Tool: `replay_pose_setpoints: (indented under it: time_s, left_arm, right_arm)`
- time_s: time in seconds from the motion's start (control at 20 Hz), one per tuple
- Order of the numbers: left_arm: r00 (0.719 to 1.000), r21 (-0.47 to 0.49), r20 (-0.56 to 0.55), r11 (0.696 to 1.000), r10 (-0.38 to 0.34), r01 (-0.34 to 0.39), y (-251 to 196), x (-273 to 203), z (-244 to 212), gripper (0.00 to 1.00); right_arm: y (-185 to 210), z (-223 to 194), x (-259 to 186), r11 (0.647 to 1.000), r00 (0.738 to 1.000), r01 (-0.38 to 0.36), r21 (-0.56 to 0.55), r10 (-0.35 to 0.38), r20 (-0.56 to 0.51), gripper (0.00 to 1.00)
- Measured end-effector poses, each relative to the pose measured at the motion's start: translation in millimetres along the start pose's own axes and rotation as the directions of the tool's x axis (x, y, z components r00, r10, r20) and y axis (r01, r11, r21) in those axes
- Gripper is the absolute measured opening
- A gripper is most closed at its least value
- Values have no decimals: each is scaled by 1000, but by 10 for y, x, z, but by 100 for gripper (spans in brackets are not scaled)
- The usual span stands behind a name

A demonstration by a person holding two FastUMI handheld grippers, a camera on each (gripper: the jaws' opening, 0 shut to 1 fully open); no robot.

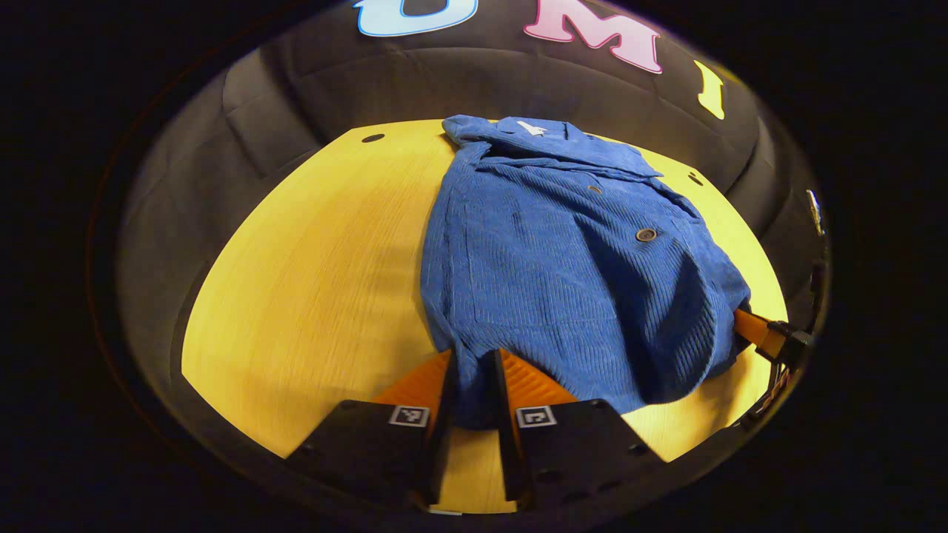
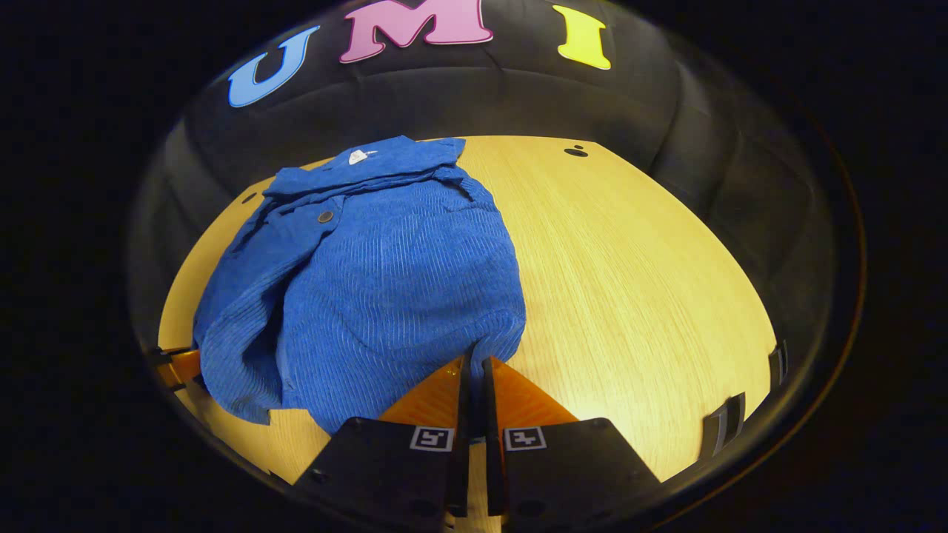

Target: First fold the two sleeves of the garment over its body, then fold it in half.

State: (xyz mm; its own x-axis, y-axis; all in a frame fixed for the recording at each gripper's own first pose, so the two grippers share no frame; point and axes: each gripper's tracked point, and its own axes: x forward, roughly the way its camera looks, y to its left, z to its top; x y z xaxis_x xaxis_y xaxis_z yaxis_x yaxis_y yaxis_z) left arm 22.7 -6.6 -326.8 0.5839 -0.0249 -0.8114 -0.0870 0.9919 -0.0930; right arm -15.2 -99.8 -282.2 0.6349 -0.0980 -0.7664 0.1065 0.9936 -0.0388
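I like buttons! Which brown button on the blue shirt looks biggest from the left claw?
The round one lower on the shirt, nearer the claw. The other, toward the collar, looks tinier.

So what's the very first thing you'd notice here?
The bright blue corduroy shirt, lying in the middle of the yellow wooden table with its collar toward the far wall. Next, the orange-fingered grippers at its near hem: the left gripper and the right gripper each pinch the cloth.

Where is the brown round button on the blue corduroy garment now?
In the left gripper view, the brown round button sits on the blue corduroy garment, right of its middle, below the collar, on the yellow wooden table.
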Motion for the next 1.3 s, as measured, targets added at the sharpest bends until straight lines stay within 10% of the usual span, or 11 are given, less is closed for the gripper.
replay_pose_setpoints:
  time_s: [0.2, 0.75, 1.3]
  left_arm:
    - [997, -107, 3, 992, -72, 72, -109, -6, 47, 0]
    - [978, -123, 143, 978, -152, 170, -265, -151, 1048, 0]
    - [871, -44, 464, 978, -163, 206, -246, -77, 3157, 0]
  right_arm:
    - [72, 54, 90, 993, 994, -104, 53, 105, -8, 1]
    - [70, 1251, 35, 989, 980, -129, 70, 117, 162, 1]
    - [402, 3290, 554, 983, 868, -182, -23, 171, 465, 0]
